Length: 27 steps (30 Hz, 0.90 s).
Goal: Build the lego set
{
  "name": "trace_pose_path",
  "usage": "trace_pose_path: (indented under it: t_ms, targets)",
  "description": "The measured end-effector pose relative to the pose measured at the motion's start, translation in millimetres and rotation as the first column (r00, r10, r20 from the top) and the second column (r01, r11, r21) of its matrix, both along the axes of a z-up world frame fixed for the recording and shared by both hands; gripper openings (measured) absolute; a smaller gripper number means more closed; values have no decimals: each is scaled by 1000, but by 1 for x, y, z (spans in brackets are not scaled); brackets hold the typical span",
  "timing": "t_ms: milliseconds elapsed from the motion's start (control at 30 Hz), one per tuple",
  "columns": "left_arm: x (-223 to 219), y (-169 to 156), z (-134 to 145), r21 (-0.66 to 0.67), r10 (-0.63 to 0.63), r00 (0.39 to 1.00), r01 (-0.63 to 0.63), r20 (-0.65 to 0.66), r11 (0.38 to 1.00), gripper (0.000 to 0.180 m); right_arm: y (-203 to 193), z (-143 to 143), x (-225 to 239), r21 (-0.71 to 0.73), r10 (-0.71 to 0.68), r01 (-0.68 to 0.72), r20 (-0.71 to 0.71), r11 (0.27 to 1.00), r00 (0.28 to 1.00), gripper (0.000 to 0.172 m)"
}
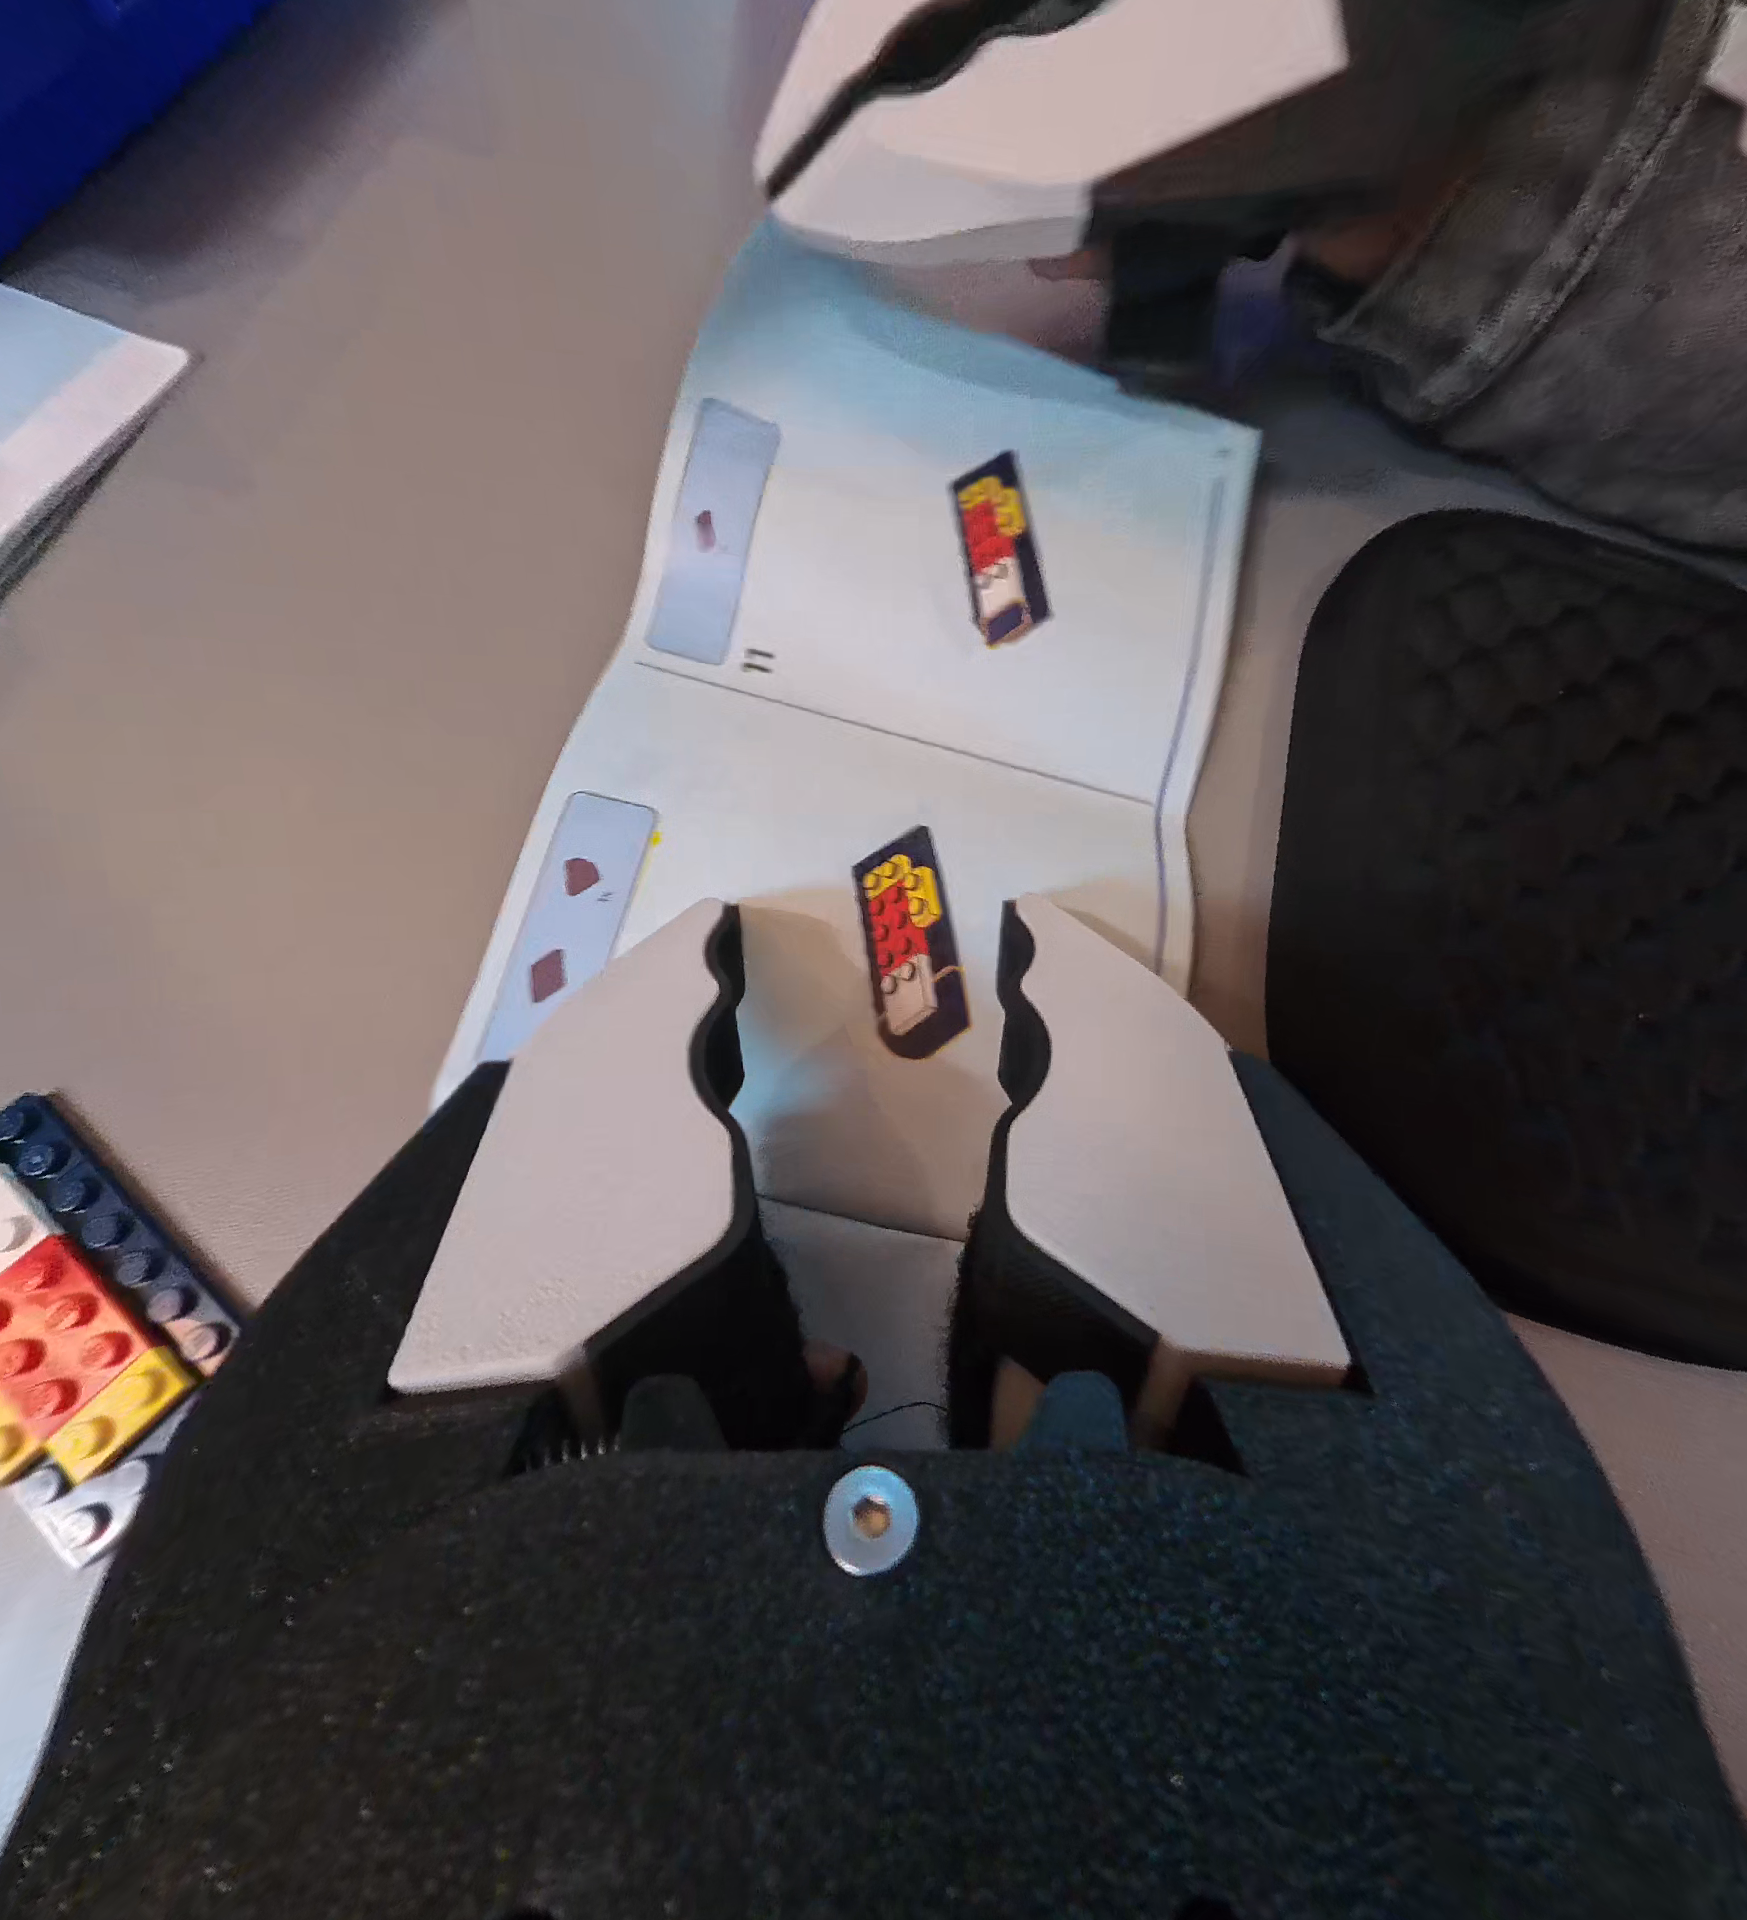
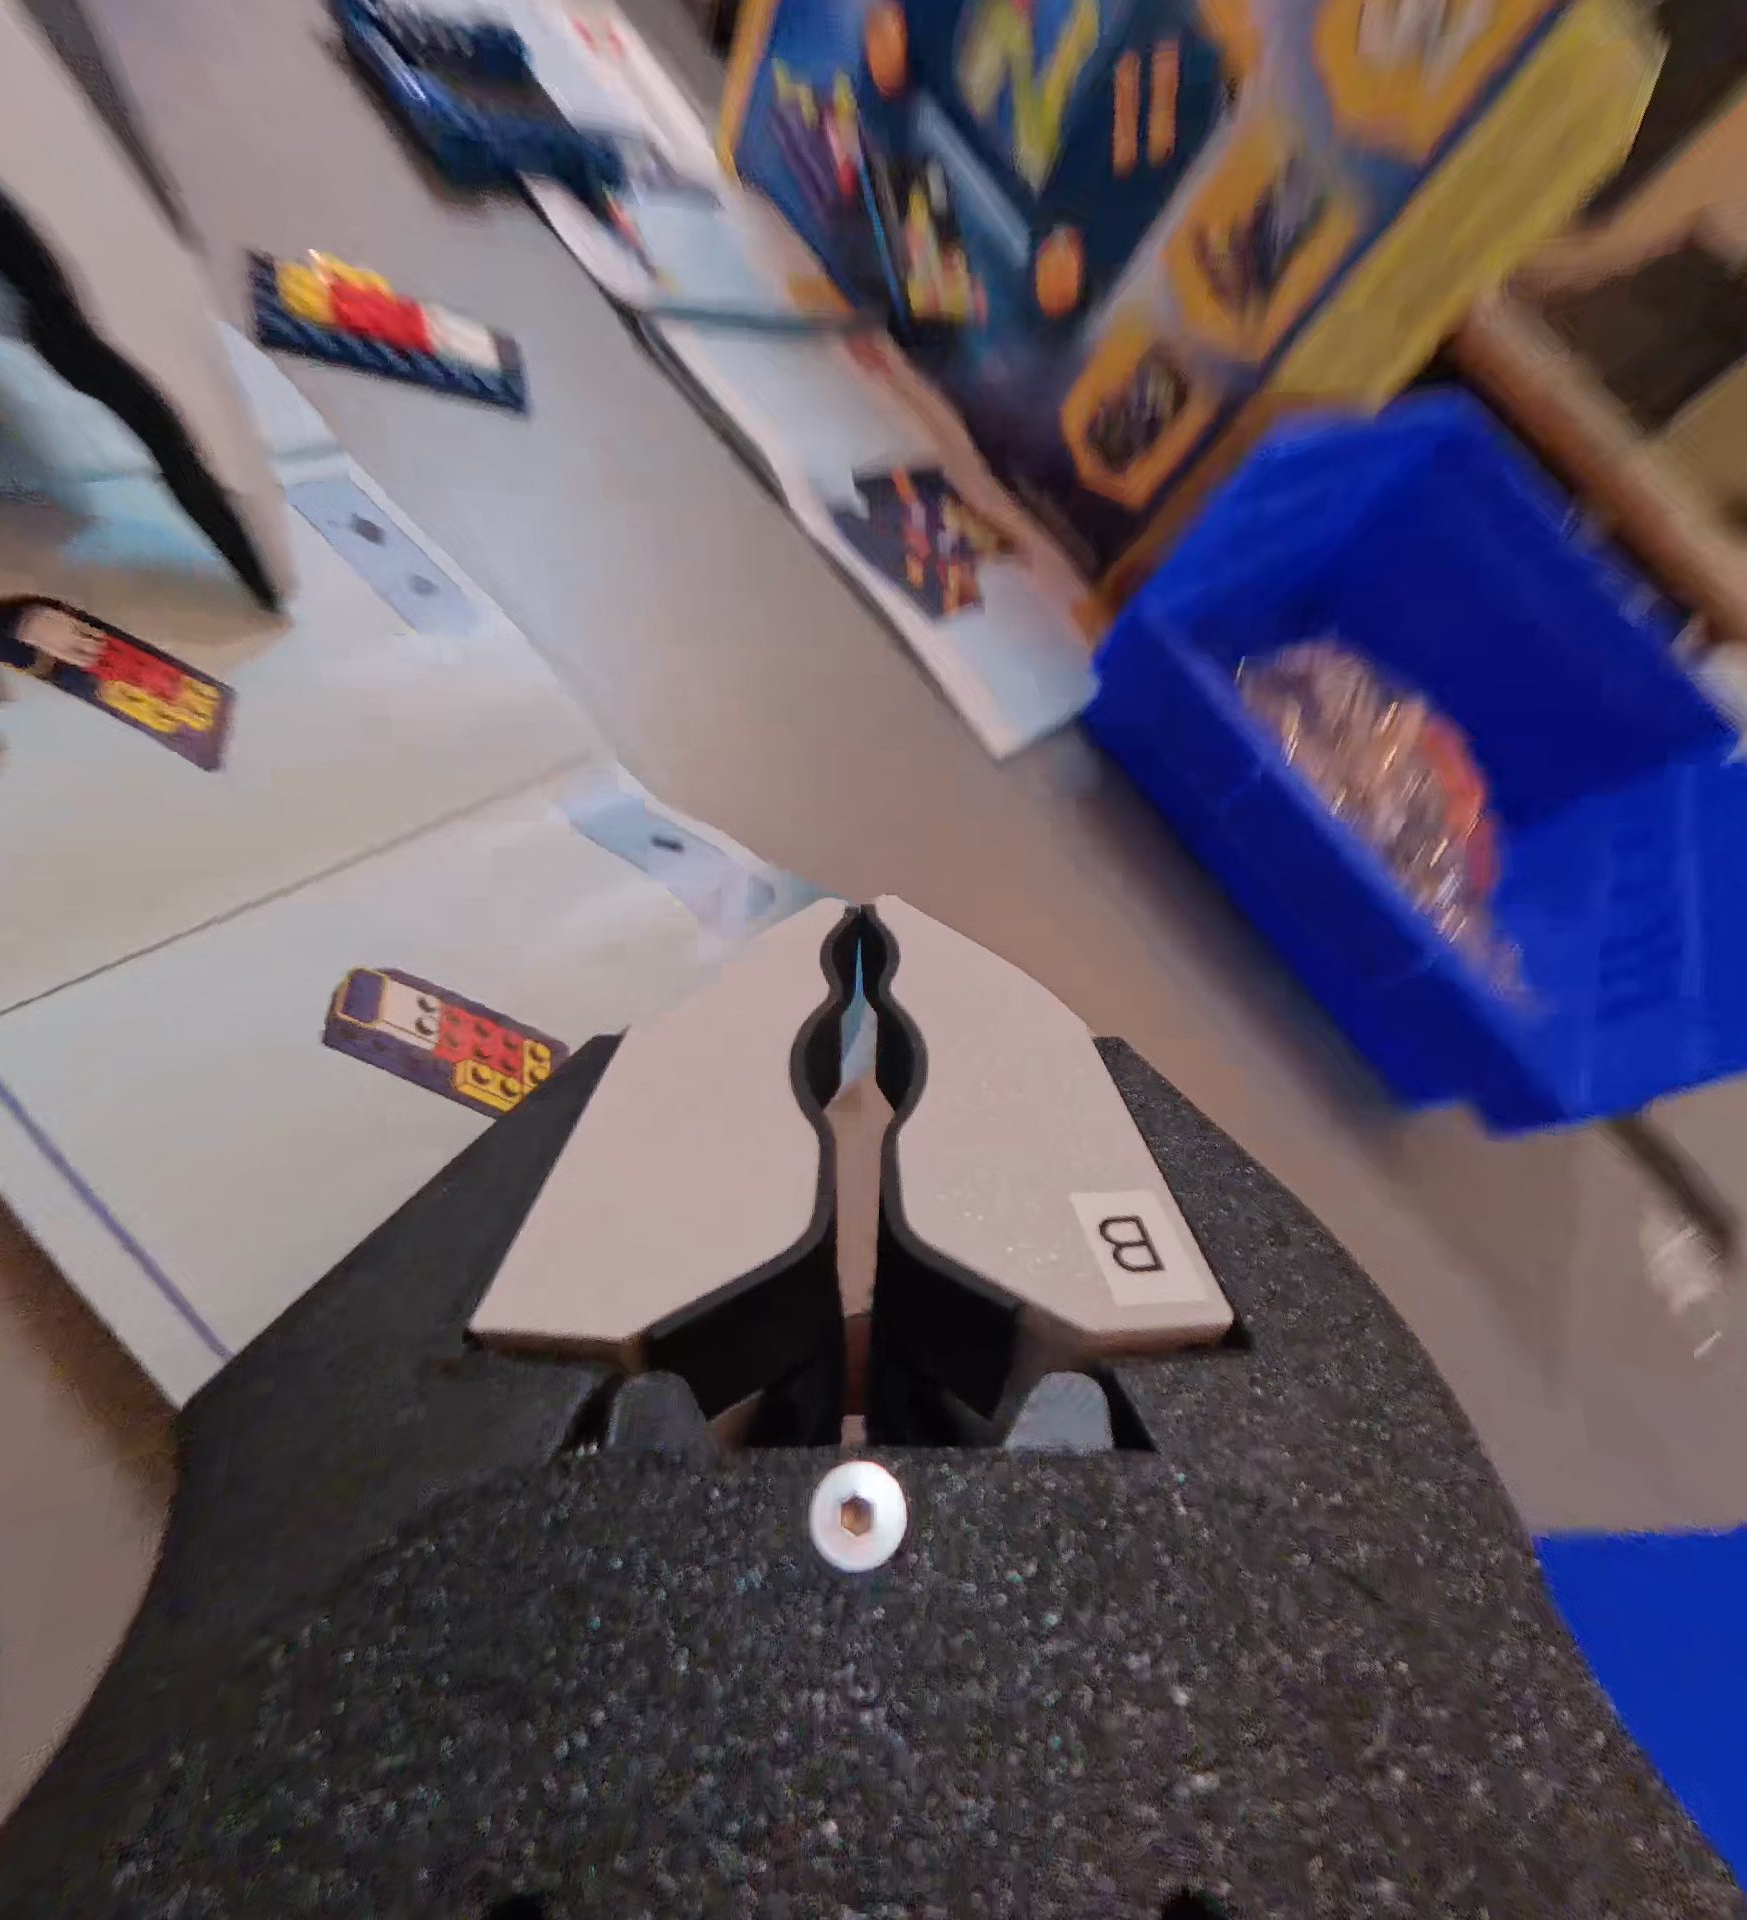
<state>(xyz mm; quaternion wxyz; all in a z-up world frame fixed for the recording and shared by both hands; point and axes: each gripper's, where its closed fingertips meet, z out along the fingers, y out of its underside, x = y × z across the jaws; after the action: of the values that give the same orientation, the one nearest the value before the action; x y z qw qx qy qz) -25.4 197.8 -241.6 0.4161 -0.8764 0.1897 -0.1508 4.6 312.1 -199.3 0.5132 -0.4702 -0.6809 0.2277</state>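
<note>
My left gripper (image 1: 869, 914) is open and empty, hovering over an open instruction booklet (image 1: 952, 727) with printed brick pictures. A brick assembly (image 1: 48, 1320), white, red and yellow bricks on a dark blue plate, lies to its lower left on the table. My right gripper (image 2: 861, 914) is shut on the booklet's thin pale page (image 2: 329, 831), whose edge curls up into the pads. It also shows blurred at the booklet's far edge in the left wrist view (image 1: 952, 125). The brick assembly (image 2: 391, 322) lies beyond the booklet in the right wrist view, past one left finger (image 2: 173, 364).
A blue bin (image 2: 1368, 935) holding a shiny bag of pieces (image 2: 1368, 769) stands right of the right gripper. A colourful box (image 2: 1160, 208) and a second booklet (image 2: 900, 540) lie behind. A black mesh pad (image 1: 1575, 935) lies right of the booklet. My hands' fingertips stand some 12 cm from each other.
</note>
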Motion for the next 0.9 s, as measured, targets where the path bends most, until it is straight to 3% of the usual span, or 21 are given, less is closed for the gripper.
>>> trace_pose_path:
  t_ms: [67, 167, 267, 367, 567, 633, 833, 900]
  targets:
    - [-3, 3, 11, 58, 17, 999, -19, 35, 998, 47, -23, 28, 1, 143, 101, -86, -103, 986, 989, 0]
    - [3, 4, 47, 203, -18, 982, -21, 190, 979, 38, -57, 63, 6, 286, 208, -140, -224, 948, 952, 0]
    - [14, -1, 80, 325, -119, 935, 4, 333, 946, 27, -81, 75, 7, 285, 250, -176, -248, 942, 936, 0]
    - [28, -4, 95, 338, -186, 860, 17, 475, 941, 20, -94, 78, 5, 222, 266, -211, -258, 952, 929, 0]
    - [25, 1, 110, 235, -144, 623, -66, 769, 970, 12, -108, 82, 4, 170, 302, -261, -292, 950, 908, 0]
    - [27, 2, 119, 202, -132, 516, -80, 847, 976, 12, -113, 85, 4, 132, 318, -290, -326, 948, 891, 0]
    - [33, 6, 128, 42, -26, 187, -83, 982, 996, 8, -116, 88, 4, 88, 316, -307, -377, 948, 871, 0]
    - [33, 5, 124, 7, 7, 149, -94, 989, 996, 8, -117, 88, 5, 92, 322, -312, -383, 946, 866, 0]
